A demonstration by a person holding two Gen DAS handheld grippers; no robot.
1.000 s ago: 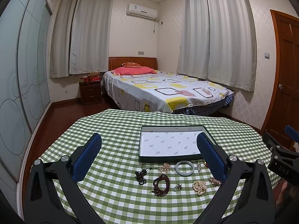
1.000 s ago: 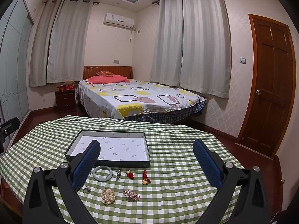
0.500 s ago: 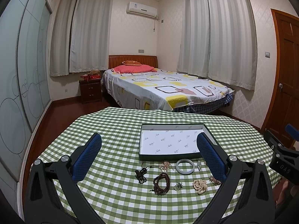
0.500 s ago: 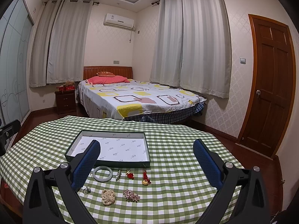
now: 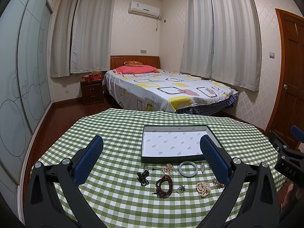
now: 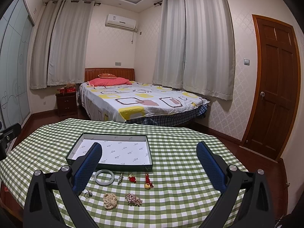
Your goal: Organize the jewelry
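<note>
A dark green tray (image 5: 212, 132) with a white lining lies on the green checked tablecloth; it also shows in the right wrist view (image 6: 150, 153). In front of it lie a pale jade bangle (image 5: 187, 169) (image 6: 104, 177), a dark bead bracelet (image 5: 164, 185), a black cord pendant (image 5: 142, 177), a ring (image 5: 180, 188), a pearl cluster (image 5: 203, 188) (image 6: 109, 200), a pink brooch (image 6: 133, 199) and red-gold charms (image 6: 148, 182). My left gripper (image 5: 151, 156) is open and empty above the jewelry. My right gripper (image 6: 149, 162) is open and empty too.
The round table (image 6: 180, 171) stands in a bedroom. Behind it are a bed (image 5: 167, 91) and a nightstand (image 5: 92, 92). A wooden door (image 6: 275, 87) is at the right. The right gripper's body shows at the right edge of the left wrist view (image 5: 286, 159).
Both views have shifted only slightly. The jewelry and tray have not moved. Both grippers stay open.
</note>
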